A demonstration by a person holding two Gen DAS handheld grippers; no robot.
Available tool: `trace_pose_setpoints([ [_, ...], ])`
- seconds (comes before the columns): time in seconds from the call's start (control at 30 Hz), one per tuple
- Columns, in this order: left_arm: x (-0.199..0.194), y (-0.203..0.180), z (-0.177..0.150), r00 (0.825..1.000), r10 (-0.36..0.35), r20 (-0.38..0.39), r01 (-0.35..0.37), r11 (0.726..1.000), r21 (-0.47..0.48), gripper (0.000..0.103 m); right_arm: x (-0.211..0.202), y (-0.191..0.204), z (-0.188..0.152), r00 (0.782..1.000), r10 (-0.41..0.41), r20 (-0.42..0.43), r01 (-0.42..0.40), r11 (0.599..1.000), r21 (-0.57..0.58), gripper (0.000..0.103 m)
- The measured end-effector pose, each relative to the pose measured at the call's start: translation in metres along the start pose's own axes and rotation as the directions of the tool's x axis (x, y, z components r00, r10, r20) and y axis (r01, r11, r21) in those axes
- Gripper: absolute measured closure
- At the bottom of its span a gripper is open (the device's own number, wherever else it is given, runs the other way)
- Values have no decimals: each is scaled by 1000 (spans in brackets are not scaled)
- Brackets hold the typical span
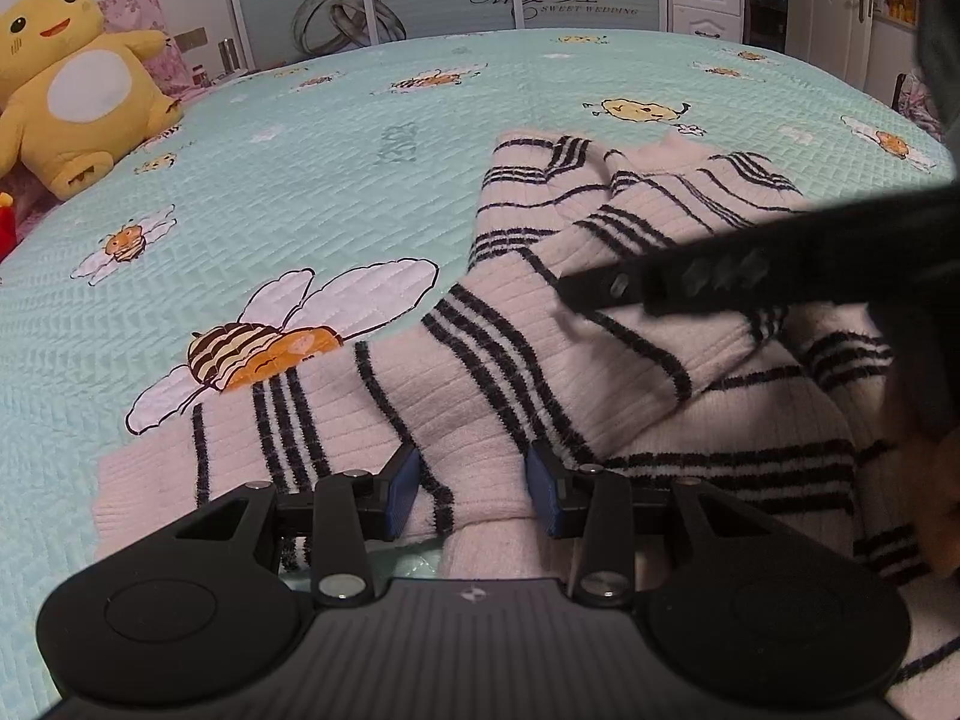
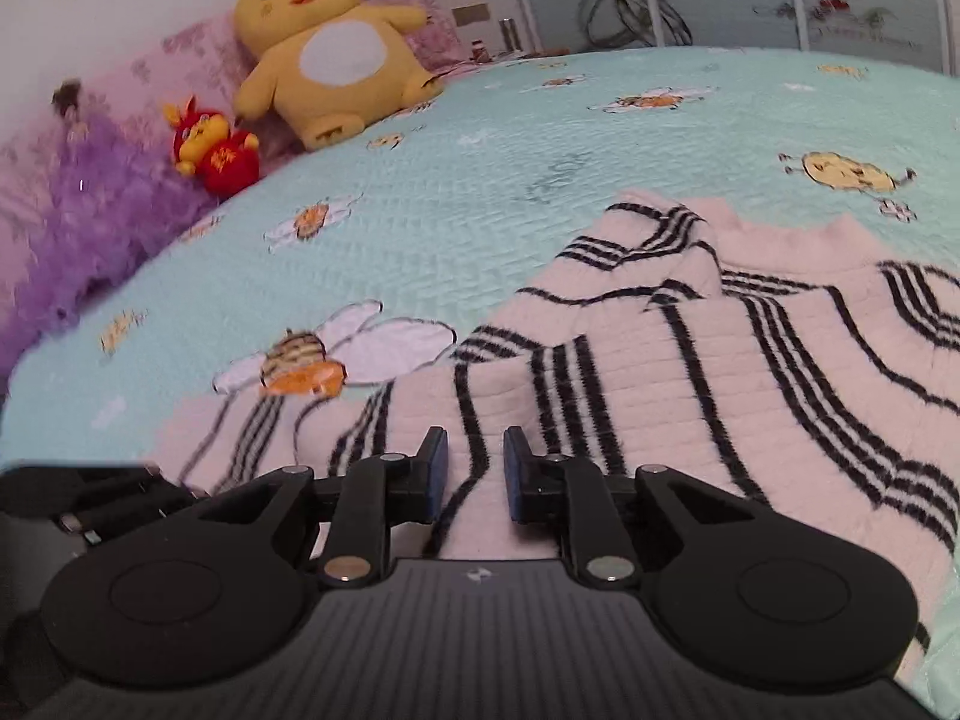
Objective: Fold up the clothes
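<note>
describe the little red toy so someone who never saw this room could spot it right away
Start at the bed with the mint green bee-print quilt and look to its head end, where purple and pink pillows lie. A big yellow plush sits there, and the small red plush sits just beside it. It is far smaller and the only red thing on the bed.

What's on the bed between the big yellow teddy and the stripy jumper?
Nothing but bare mint-green quilted bedspread printed with cartoon bees, between the big yellow plush toy and the pink knitted sweater with black stripes. The right wrist view shows it best.
</note>
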State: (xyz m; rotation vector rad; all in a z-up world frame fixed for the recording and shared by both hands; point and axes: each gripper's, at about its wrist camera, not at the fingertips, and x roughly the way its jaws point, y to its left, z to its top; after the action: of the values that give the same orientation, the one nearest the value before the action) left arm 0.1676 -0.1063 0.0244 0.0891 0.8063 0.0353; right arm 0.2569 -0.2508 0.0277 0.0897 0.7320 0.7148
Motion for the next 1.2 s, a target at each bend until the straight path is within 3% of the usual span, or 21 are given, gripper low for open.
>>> trace_pose_setpoints([
  [0.17,-10,22,1,996,-86,16,87,992,-86,60,-28,-16,11,997,34,65,-36,999,27,79],
  [0.3,-34,35,-3,990,-109,85,118,986,-119,64,-39,-48,17,993,-38,111,25,993,119,78],
  [0.37,-45,41,-4,984,-131,121,148,979,-143,65,-42,-64,17,993,-33,116,13,986,166,78],
  [0.57,-40,47,10,959,-223,177,260,939,-224,65,-41,-95,11,981,155,119,-179,957,230,77],
  [0.7,-7,59,22,959,-244,141,278,900,-335,65,-44,-87,12,961,245,129,-267,942,201,76],
  [0.77,11,63,24,974,-211,81,226,910,-347,65,-42,-70,12,950,294,103,-306,943,132,76],
  [0.83,28,67,24,987,-159,15,154,924,-350,66,-33,-50,8,952,306,23,-307,951,42,75],
  [0.9,30,79,21,986,-164,27,161,907,-389,74,-17,-33,0,971,223,-79,-229,971,-70,75],
  [0.97,20,91,18,984,-165,67,178,893,-412,75,-11,-25,-5,978,186,-98,-198,972,-127,76],
  [1.13,-29,125,7,970,-125,207,207,874,-441,74,-22,-35,2,967,251,-44,-253,967,-43,75],
  [1.2,-45,142,-1,972,-61,227,164,866,-472,66,-25,-38,3,961,276,-18,-277,961,-20,75],
])
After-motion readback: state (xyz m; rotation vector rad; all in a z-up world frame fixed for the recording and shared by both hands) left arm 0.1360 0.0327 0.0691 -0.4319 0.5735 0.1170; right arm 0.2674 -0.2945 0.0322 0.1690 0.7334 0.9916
